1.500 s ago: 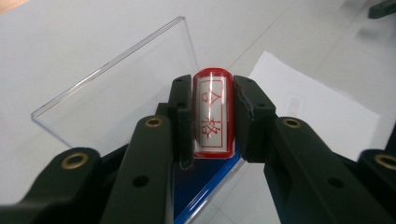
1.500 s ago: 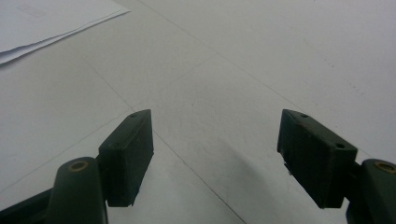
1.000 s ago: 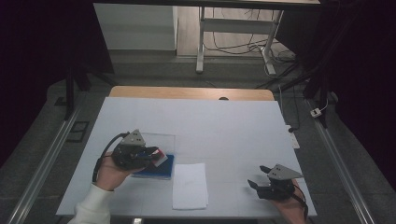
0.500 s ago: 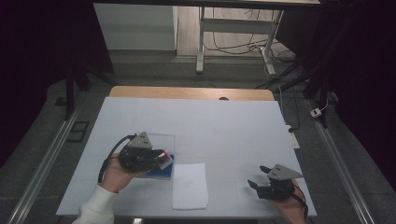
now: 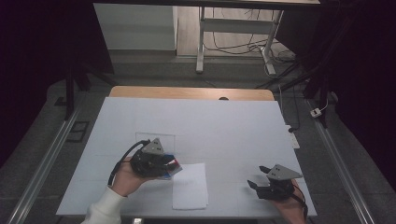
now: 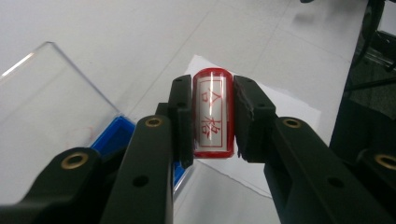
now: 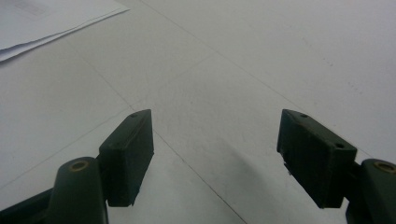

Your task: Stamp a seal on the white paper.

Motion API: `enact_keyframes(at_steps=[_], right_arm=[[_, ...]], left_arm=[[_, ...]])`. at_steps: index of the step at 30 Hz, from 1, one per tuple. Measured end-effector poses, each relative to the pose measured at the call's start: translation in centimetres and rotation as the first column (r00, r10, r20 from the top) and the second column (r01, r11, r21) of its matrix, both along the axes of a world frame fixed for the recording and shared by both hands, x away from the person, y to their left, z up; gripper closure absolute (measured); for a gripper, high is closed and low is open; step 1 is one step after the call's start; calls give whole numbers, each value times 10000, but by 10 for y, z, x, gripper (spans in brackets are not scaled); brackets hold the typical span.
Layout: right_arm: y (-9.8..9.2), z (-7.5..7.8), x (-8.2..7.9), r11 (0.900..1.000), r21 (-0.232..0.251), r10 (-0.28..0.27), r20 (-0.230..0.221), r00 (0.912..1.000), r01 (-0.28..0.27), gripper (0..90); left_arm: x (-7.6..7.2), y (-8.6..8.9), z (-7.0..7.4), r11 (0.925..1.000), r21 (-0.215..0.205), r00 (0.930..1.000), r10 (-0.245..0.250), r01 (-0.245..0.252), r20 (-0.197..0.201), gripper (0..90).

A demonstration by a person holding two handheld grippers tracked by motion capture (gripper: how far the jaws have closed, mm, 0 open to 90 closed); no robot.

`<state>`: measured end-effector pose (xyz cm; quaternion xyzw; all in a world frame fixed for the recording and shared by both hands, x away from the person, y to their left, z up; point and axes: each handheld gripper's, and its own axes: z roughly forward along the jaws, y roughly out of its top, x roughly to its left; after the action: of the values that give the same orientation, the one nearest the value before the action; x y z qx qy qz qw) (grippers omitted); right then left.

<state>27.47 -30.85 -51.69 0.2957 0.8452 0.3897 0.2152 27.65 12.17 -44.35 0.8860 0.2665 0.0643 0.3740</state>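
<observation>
Since the earlier frame, the left tool (image 6: 212,116) has been carried with its load a little rightward over the blue ink-pad case (image 6: 113,135) toward the white paper sheet (image 5: 190,185), while the right tool (image 7: 215,154) has been kept in place. A red cylindrical stamp (image 6: 213,113) is clamped between the left tool's jaws, held above the sheet's near edge, and the right tool's jaws are seen spread apart with nothing between them, low over the white worktop (image 5: 224,126). Dark surroundings, a grey floor and cables are seen beyond the worktop.
</observation>
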Motion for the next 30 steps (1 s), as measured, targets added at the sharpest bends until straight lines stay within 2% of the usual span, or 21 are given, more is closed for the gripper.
enact_keyframes(at_steps=[2,5,8,19,30], right_arm=[[-1,0,0,10000,44,51,-23,10000,-51,269],[-1,0,0,10000,33,47,-14,10000,-47,269],[0,0,0,10000,-22,30,7,10000,-30,269],[0,-1,0,10000,-24,45,-20,10000,-45,269],[0,0,0,10000,-32,32,-8,10000,-32,270]], left_arm=[[0,-4,-2,9999,39,9999,-93,94,-54,702],[0,-9,-5,9995,-154,9993,-291,288,-234,702],[-1,-14,-6,9993,-86,9990,-370,368,-255,702],[-2,-31,-15,9967,452,9976,-662,672,-222,702],[-1,-44,-25,9923,918,9962,-804,833,-348,702]])
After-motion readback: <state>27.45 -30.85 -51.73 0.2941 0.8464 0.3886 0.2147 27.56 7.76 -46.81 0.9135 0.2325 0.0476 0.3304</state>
